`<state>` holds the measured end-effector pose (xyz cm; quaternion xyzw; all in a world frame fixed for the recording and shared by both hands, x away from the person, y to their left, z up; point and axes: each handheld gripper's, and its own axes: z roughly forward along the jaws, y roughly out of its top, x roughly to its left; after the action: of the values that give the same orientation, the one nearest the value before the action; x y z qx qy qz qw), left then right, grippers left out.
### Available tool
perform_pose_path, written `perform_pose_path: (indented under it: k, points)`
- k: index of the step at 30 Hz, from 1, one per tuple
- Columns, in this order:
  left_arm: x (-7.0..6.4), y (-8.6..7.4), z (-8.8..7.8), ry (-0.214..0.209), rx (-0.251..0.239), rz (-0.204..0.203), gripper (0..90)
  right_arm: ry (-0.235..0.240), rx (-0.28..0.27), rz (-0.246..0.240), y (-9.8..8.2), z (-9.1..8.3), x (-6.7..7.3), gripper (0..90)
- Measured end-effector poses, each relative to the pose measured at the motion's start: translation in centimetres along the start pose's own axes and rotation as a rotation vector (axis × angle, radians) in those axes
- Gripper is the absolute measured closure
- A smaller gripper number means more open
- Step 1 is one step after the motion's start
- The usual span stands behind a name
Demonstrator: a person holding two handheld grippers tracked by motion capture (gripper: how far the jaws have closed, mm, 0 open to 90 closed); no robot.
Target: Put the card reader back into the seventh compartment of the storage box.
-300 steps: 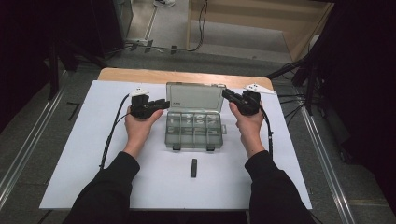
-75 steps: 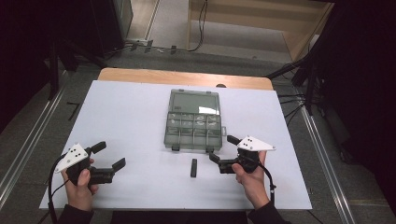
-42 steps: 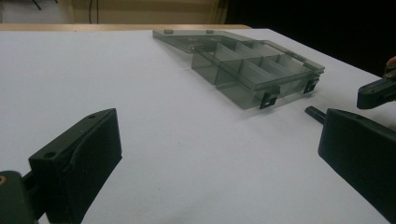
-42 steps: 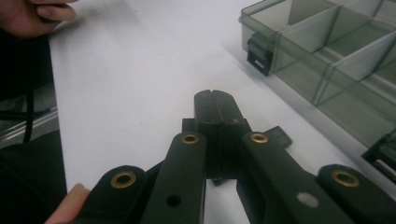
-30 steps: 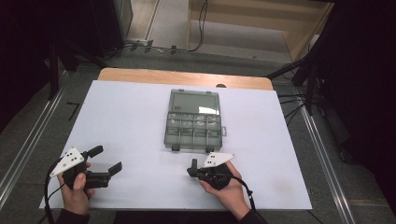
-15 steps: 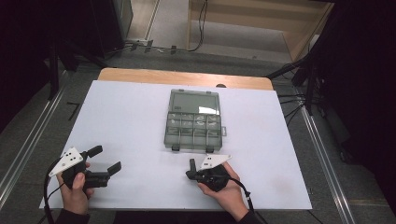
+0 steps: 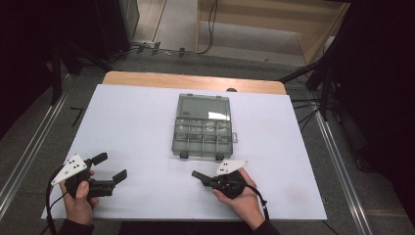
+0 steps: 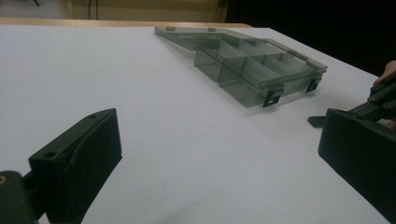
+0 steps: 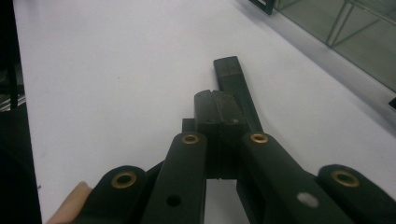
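A smoky clear compartment box (image 7: 203, 128) lies in the middle of the white table, its black latches facing me. In the left gripper view the box (image 8: 252, 65) is ahead to the right. In the right gripper view its wall (image 9: 355, 28) fills the upper right corner. A small black bar (image 9: 229, 77) lies flat on the table. My right gripper (image 7: 196, 174) is low at the front centre, jaws shut pad to pad (image 9: 215, 95). The bar runs under and past their tips. My left gripper (image 7: 111, 166) rests at the front left, jaws wide open (image 8: 219, 140) with nothing between them.
The white sheet (image 7: 132, 122) covers the table, with a wooden strip (image 7: 191, 81) along the far edge. Metal rails (image 7: 29, 156) run along both sides, and cables lie on the floor behind. Open white surface lies between the two grippers.
Both hands have come back from the box to the front edge. The right gripper then slid left onto the black bar. Over the last second nothing has visibly moved.
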<state>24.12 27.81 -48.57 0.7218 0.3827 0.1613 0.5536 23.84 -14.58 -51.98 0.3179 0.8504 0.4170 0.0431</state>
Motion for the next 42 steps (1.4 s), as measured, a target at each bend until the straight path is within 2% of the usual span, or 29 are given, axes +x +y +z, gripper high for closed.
perform_pose_path:
  k: [3,9,11,13,15,21,26,33,36,39,42]
  points:
    - [0.0,0.0,0.0,0.000,0.001,0.000,0.0,-0.011,0.007,-0.013,0.0,0.0,0.0,88.6]
    - [0.0,0.0,0.0,-0.003,-0.003,0.001,0.0,0.014,-0.020,-0.058,0.3,-0.9,-0.2,87.7]
    - [0.0,0.0,0.0,-0.002,-0.003,0.002,0.0,0.009,-0.038,-0.064,0.8,-1.5,-0.4,80.0]
    - [0.0,0.0,0.0,-0.001,-0.002,0.002,0.0,0.014,-0.043,-0.066,1.2,-1.9,-0.7,76.2]
    - [0.0,0.0,0.1,-0.003,-0.003,0.005,0.0,-0.018,-0.033,-0.090,1.7,-1.9,-0.7,69.5]
    - [-0.1,0.0,0.1,-0.002,0.000,0.010,0.0,-0.038,-0.002,-0.120,2.1,-0.9,-0.7,65.5]
    - [0.0,0.0,0.1,-0.002,0.001,0.008,0.0,-0.047,0.036,-0.151,2.4,0.4,-0.7,64.7]
    - [0.0,-0.1,0.1,-0.004,-0.003,0.006,0.0,-0.042,0.065,-0.153,2.0,1.4,-1.1,64.2]
    - [0.0,0.0,0.1,-0.004,-0.001,0.008,0.0,-0.038,0.056,-0.153,1.9,1.3,-1.1,64.5]
    - [-0.1,0.0,0.1,-0.002,0.002,0.010,0.0,-0.055,0.053,-0.171,1.7,1.3,-0.9,66.0]
    - [-0.1,0.0,0.1,-0.002,0.001,0.010,0.0,-0.062,0.049,-0.176,1.6,1.2,-0.8,70.4]
